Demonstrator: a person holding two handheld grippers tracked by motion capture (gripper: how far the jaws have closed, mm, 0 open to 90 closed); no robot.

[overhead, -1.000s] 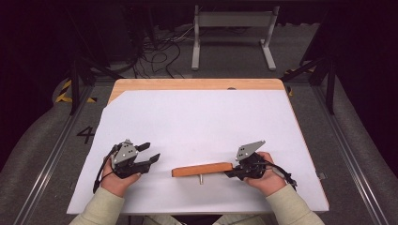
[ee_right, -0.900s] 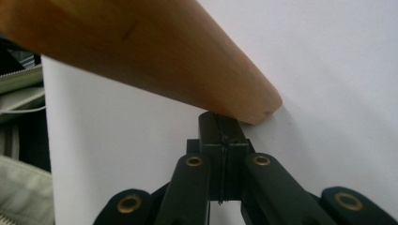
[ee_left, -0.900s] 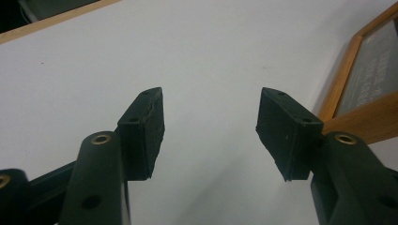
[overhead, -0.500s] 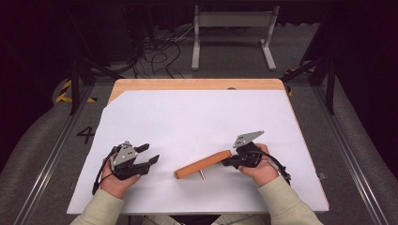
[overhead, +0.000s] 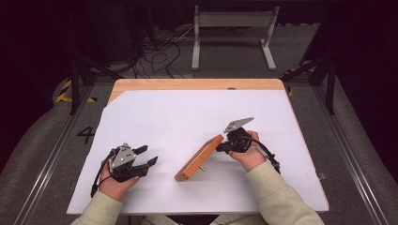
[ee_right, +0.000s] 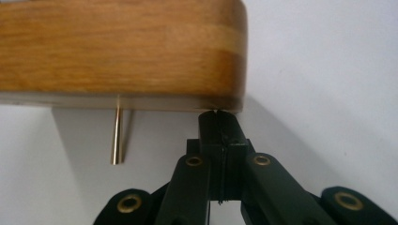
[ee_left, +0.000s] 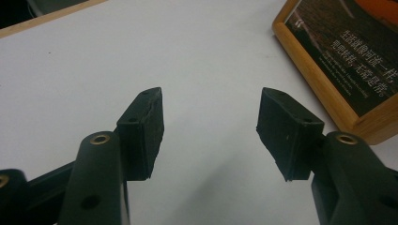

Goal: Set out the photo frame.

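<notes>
Left gripper (overhead: 145, 155) sits at about 7 o'clock on the white sheet (overhead: 178, 112), jaws apart, nothing between them. Wooden picture frame (overhead: 199, 158) stands on edge near centre, long axis running 7 to 1 o'clock, brass peg (ee_right: 116, 136) sticking out of its back. Right gripper (overhead: 220, 147) at its 1 o'clock end, jaws pressed together against that edge; can't tell if it's pinching anything.

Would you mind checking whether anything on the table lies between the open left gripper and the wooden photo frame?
Nothing visible does. Bare white table cover lies between the left gripper and the wooden photo frame. In the left gripper view the frame's corner sits just beyond the right-hand jaw, apart from it. The right gripper is at the frame's far end.
</notes>
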